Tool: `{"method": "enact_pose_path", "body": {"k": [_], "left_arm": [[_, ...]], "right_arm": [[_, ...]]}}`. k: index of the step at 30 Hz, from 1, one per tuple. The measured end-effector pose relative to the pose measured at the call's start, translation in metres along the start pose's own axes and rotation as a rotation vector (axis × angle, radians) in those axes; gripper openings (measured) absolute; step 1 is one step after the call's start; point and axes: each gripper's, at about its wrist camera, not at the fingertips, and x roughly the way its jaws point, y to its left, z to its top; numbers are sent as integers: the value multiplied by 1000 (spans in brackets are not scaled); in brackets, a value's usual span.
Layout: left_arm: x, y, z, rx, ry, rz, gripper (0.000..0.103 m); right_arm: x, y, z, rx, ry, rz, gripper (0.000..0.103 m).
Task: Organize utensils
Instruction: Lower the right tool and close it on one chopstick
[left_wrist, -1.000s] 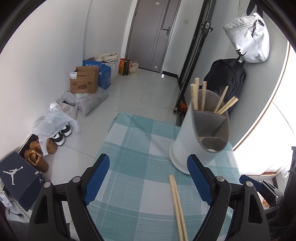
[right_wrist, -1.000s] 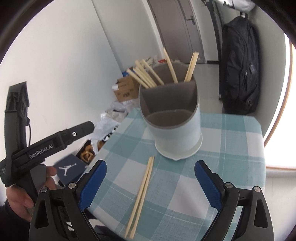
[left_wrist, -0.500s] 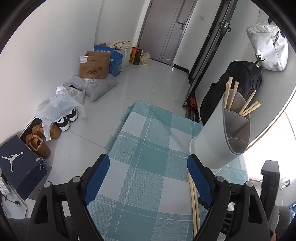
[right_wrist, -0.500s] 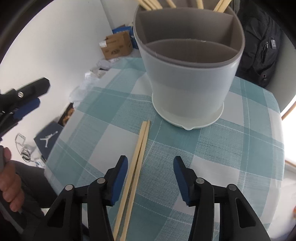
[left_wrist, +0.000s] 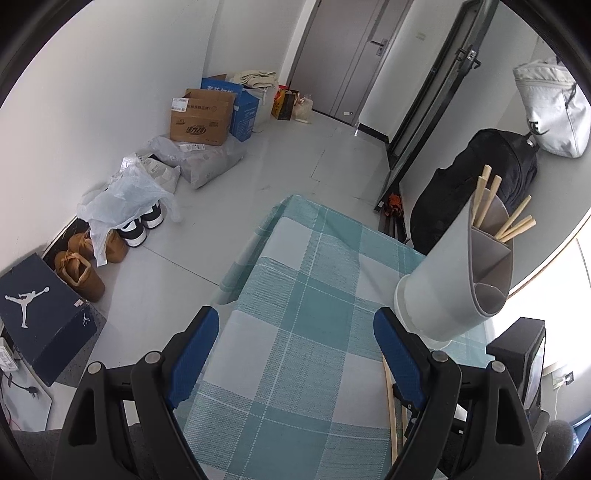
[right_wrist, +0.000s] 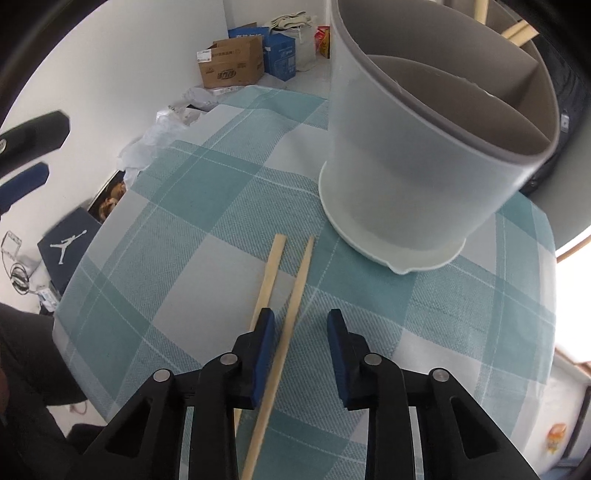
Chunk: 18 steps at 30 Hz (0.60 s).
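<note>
right now everything hangs on how the two loose chopsticks lie against the right tongs (right_wrist: 301, 334). both sticks rest flat on the checked cloth of the counter (right_wrist: 155, 229), their long axes running away from the camera toward the grey divided holder (right_wrist: 424, 155), which stands just beyond their far tips but apart from them. the right-hand chopstick (right_wrist: 291, 314) passes between the two blue pads, close against the inner face of the left pad; the left-hand chopstick (right_wrist: 269, 275) runs under or just outside that same pad, so only one stick sits in the gap. the jaws have just been closing and now stand narrowed, with clear cloth between the stick and the right pad, so nothing is pinched yet as far as the view shows. the stick's axis lies along the jaws' pointing direction and across their closing direction, which suits a pinch on its side faces.

the left tongs (left_wrist: 295, 350) stand wide apart over bare cloth, holding nothing. from that side the holder (left_wrist: 454, 288) is off to the right, with several chopsticks already standing in its far compartment, and the loose sticks show only as a sliver past the right finger. the right hand is plainly the nearer one, so the pickup looks to be its job.
</note>
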Motion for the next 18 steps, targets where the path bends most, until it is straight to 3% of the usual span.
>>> {"method": "enact_pose_path", "body": {"k": [5, 11, 18], "left_arm": [[-2, 11, 2, -38, -4, 12, 83], [3, 26, 4, -82, 10, 39, 83], [14, 30, 0, -95, 52, 58, 83]], "right_arm": [[9, 8, 14, -9, -14, -7, 26], [16, 16, 25, 0, -42, 7, 4], [-4, 4, 22, 75, -119, 82, 4]]}}
